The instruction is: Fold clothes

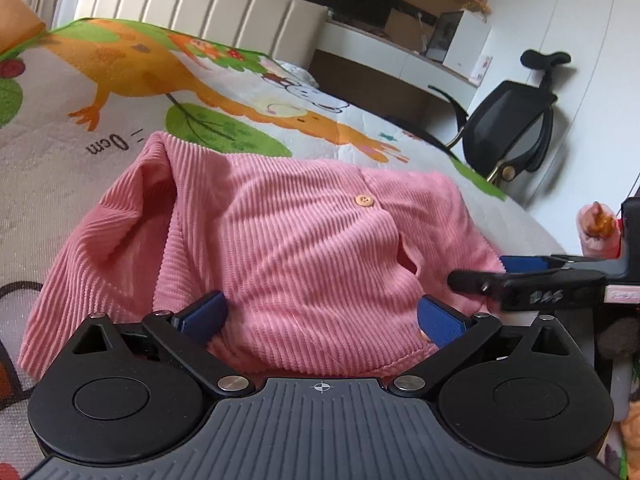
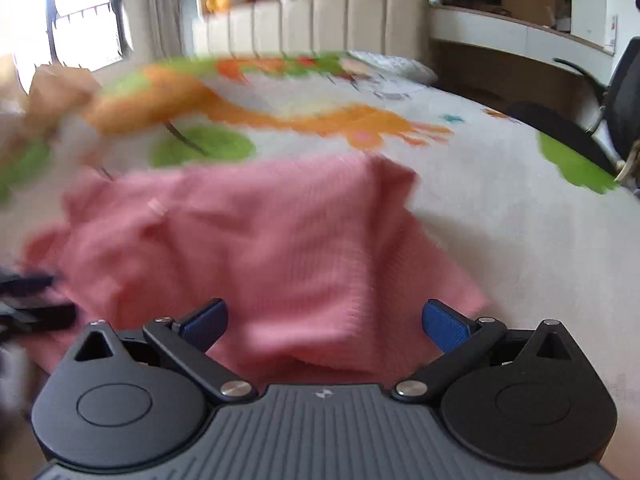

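Garment (image 1: 304,248) on bedspread (image 1: 80,152), headboard (image 1: 200,4) behind, chair (image 1: 516,128) right, probably beside bed

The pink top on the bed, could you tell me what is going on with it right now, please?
A person is folding clothes with a handheld gripper in each hand. The pink ribbed top lies partly folded and rumpled on the cartoon-print bed cover, one button showing. The left gripper and the right gripper both have their jaws wide open at the near edge of the garment, with fabric between the fingers but not pinched. Neither holds it at this moment.
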A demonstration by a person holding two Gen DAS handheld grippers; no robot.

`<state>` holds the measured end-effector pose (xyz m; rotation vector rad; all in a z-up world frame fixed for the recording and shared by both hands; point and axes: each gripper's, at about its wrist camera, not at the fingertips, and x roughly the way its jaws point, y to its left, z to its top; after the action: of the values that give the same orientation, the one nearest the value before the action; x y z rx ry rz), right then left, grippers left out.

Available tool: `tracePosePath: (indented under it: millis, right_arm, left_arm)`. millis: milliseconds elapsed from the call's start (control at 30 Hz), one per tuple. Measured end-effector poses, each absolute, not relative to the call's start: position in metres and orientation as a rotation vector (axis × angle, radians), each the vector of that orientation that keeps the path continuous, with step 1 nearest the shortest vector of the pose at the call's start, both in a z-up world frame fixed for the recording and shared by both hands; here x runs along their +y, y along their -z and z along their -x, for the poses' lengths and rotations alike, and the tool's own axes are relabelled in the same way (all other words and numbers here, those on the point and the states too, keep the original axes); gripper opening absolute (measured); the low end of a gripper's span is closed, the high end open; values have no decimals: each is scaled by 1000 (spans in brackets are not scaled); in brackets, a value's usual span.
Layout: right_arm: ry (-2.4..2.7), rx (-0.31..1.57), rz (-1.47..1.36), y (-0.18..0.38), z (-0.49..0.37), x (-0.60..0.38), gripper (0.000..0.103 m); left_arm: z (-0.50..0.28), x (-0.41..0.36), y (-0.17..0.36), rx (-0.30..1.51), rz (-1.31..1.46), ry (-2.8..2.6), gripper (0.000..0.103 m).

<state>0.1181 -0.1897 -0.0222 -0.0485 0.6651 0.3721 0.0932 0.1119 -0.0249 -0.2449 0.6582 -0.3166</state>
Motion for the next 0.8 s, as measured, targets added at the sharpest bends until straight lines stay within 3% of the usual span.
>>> tracePosePath:
  millis: [367,600,800]
  right_arm:
    - [-467,429,579,36,-86,-101,103]
    - [-458,437,525,22,-84,-105,103]
    - [-490,520,433,23,-88,-113,103]
  left_arm:
    - [-79,156,-7,556,495,304,103]
    - [-78,170,-16,539,429,139,103]
    - [-83,138,-9,586,403,365,103]
